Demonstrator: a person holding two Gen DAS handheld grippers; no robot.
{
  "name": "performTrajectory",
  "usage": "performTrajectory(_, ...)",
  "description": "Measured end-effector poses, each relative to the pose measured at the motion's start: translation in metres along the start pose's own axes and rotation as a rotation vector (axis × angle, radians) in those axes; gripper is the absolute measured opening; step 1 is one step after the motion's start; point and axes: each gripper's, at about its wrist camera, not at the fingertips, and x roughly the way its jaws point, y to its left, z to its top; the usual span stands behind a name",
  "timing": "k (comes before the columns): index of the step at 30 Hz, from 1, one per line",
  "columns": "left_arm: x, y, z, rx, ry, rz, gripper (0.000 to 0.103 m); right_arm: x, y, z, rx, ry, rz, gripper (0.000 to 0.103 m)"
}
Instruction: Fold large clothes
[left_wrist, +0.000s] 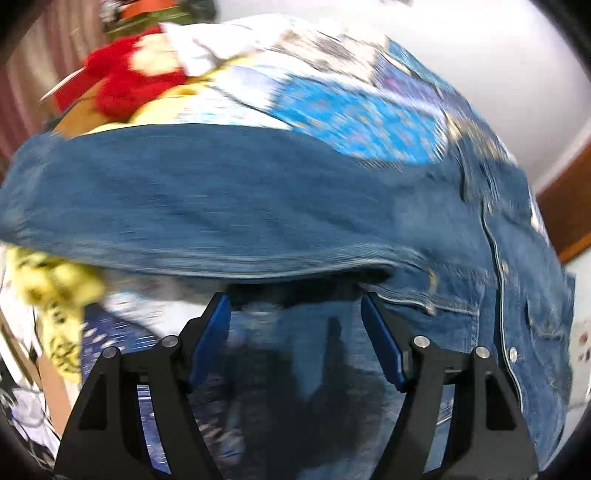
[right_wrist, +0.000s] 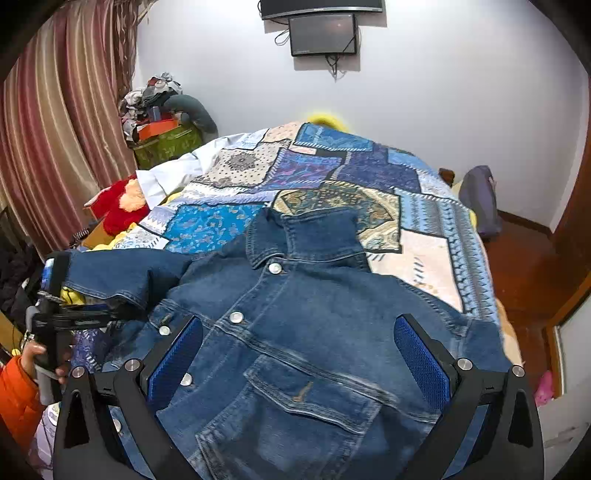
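Right gripper: it hangs just over the front of the jacket. Its blue jaws are wide apart and hold nothing.
Left gripper: its jaws are open too, with nothing pinched between them. They point under the lifted sleeve edge. That picture is blurry.
Denim jacket: it lies front up on the near end of the bed, buttons showing and collar far from us. The left sleeve sticks out sideways, right by the left gripper.
What could go wrong: I think the thick sleeve could slip out if the jaws only nip the edge. It could also flop back, because denim is stiff. A pull on one side could drag the whole jacket crooked.
Bed: a soft patchwork quilt covers it. It may bunch up under a tug.
Room: a red soft toy sits beside the bed, striped curtains hang on the left, and a dark screen is on the far white wall.
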Motion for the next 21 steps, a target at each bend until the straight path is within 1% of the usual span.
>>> performTrajectory(4,-0.013,0.058,0.013,-0.177,-0.048,0.012,0.072,0.011,0.013,0.002,-0.009,0.012,0.022,0.103)
performTrajectory(7,-0.008,0.091,0.027,-0.284,-0.069,0.013,0.072,0.016,0.023,0.003,-0.019,0.014,0.035,0.103)
performTrajectory(8,-0.004,0.098,0.033,-0.304,-0.069,0.023,0.067,0.017,0.026,0.002,-0.025,0.012,0.036,0.103)
performTrajectory(9,0.001,0.098,0.038,-0.310,-0.068,0.029,0.053,0.017,0.029,0.002,-0.030,0.010,0.035,0.103)
performTrajectory(10,0.003,0.100,0.043,-0.308,-0.064,0.049,0.045,0.017,0.030,0.002,-0.035,0.008,0.034,0.103)
performTrajectory(12,0.003,0.097,0.051,-0.282,-0.073,0.130,0.018,0.016,0.030,0.002,-0.043,0.006,0.029,0.103)
performTrajectory(14,-0.002,0.086,0.057,-0.238,-0.087,0.164,0.008,0.016,0.027,0.001,-0.044,0.005,0.016,0.103)
performTrajectory(15,-0.008,0.079,0.060,-0.214,-0.107,0.172,0.004,0.015,0.024,0.001,-0.041,0.005,0.009,0.103)
performTrajectory(18,-0.034,0.048,0.073,-0.126,-0.198,0.180,0.004,0.013,0.012,-0.001,-0.016,0.003,-0.004,0.103)
performTrajectory(21,-0.068,0.005,0.090,-0.028,-0.298,0.167,0.003,0.009,-0.004,-0.003,0.025,-0.005,-0.009,0.103)
